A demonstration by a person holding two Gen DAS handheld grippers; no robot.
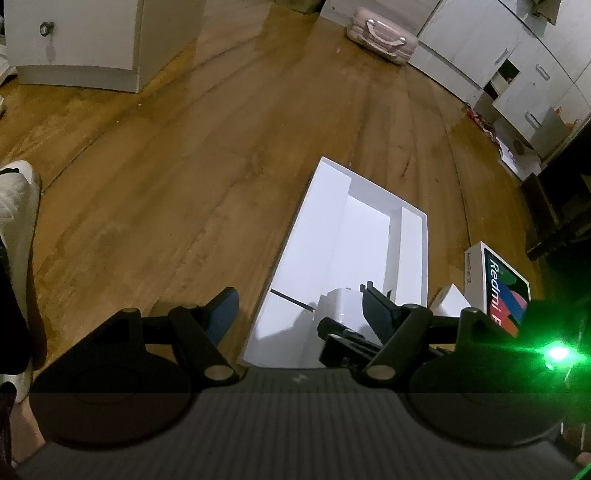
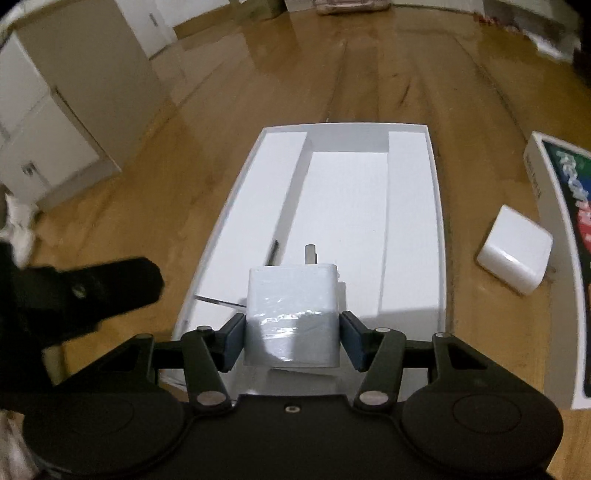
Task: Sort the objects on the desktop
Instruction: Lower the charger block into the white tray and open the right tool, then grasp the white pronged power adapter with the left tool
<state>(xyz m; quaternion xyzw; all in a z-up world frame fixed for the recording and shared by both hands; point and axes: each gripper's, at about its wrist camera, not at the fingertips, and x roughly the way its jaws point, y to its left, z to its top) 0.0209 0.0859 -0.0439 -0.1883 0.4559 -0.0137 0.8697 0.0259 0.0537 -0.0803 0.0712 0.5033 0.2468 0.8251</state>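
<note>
The right gripper [image 2: 291, 341] has its two blue-padded fingers [image 2: 236, 341] closed against the sides of a white charger block [image 2: 293, 314], which is wrapped in clear film and has a metal prong sticking out of its far end. It holds the block just above the near end of an open white box tray [image 2: 413, 221] that lies on the wooden floor [image 2: 258, 74]; the tray has a sunken middle channel between two raised side panels, and a thin dark line, perhaps a pin or a slit, shows on its near left part, too small to make out. To the right of the tray, apart from it, a second white cube-shaped adapter [image 2: 515, 254] rests on the floor beside a Redmi box lid [image 2: 554, 229]. The left gripper [image 1: 299, 314] hangs to the left of the tray's near corner with its fingers [image 1: 221, 317] spread wide and nothing between them; in its view the right gripper's fingers and the held block sit just past its right finger. White cabinets [image 1: 92, 37] and a pink case [image 1: 382, 33] stand farther back.
</note>
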